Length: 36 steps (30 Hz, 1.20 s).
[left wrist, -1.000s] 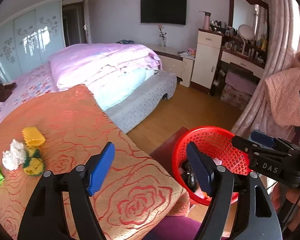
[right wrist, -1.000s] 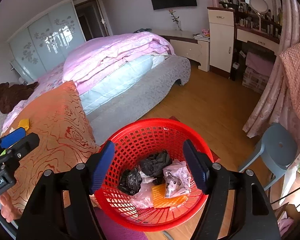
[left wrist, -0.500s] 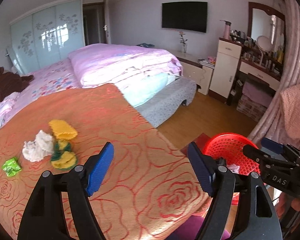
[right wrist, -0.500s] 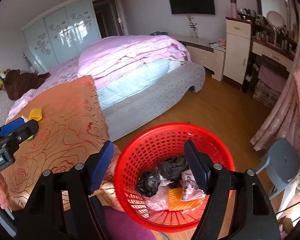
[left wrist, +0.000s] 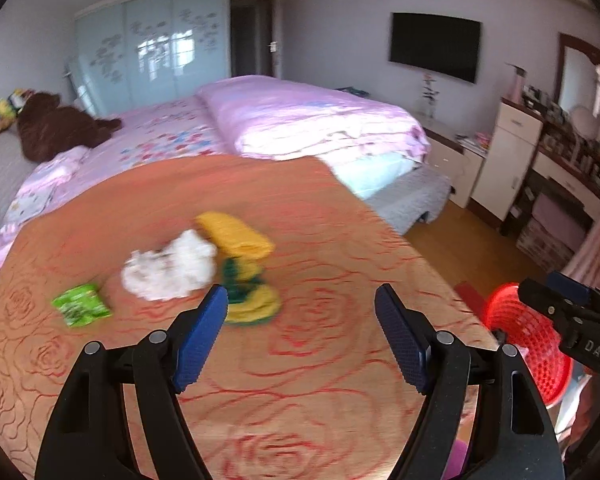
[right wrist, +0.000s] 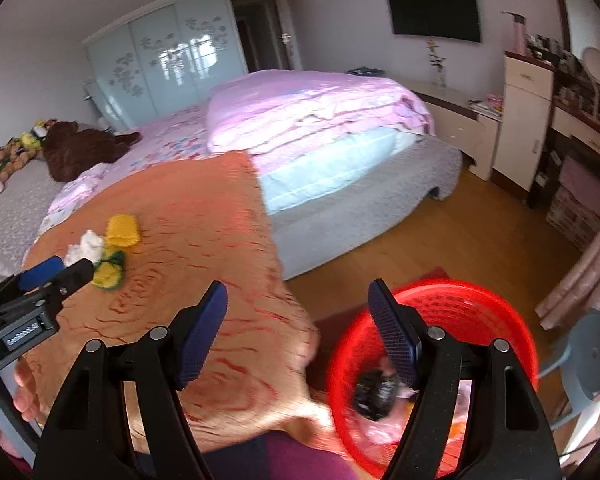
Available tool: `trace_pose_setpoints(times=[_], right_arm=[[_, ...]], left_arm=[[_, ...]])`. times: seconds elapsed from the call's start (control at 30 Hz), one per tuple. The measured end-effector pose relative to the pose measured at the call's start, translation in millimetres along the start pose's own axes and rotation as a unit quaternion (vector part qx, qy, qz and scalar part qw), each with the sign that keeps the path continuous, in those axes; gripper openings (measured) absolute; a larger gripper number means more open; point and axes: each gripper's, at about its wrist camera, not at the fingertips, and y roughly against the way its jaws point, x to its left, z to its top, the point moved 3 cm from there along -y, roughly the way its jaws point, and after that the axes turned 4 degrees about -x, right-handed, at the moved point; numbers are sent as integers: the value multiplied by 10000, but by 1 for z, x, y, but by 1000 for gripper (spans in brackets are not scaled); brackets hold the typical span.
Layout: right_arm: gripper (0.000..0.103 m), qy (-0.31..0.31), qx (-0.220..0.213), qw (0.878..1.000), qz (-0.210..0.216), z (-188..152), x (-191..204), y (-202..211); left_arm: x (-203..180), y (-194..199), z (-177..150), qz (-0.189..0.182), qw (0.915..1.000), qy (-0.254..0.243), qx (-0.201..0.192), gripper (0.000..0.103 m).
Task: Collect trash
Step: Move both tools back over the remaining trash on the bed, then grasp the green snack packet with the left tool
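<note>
Just past the left gripper (left wrist: 300,312), a bit left of its wide, empty jaws, the trash pile (left wrist: 204,264) is sitting on the orange blanket (left wrist: 300,400). Right gripper (right wrist: 296,320) is hanging wide and empty too, by the red basket (right wrist: 512,344), so lefty's looking way closer.

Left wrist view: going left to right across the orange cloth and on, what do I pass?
Green wrapper → white tissue wad → yellow sponge → red basket.
</note>
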Motion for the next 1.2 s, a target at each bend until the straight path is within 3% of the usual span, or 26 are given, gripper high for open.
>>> trace_pose_setpoints(times=[0.33, 0.57, 0.67, 1.1, 1.17, 1.2], right_arm=[[70, 207, 94, 9981, 565, 4, 69, -25], [70, 222, 253, 9961, 811, -9, 85, -34], [70, 246, 286, 9959, 826, -14, 85, -34], [71, 108, 371, 9958, 827, -18, 76, -41], [71, 102, 354, 9959, 827, -17, 76, -40], [71, 105, 349, 9959, 827, -17, 76, -40]], left_arm=[[88, 1, -10, 647, 9961, 575, 140, 74], [168, 9, -22, 1184, 9855, 1203, 190, 77], [189, 4, -25, 1118, 9834, 1392, 320, 79], [199, -42, -17, 949, 9824, 1437, 720, 78], [200, -45, -17, 955, 9818, 1445, 782, 66], [201, -46, -17, 993, 9817, 1417, 794, 65]])
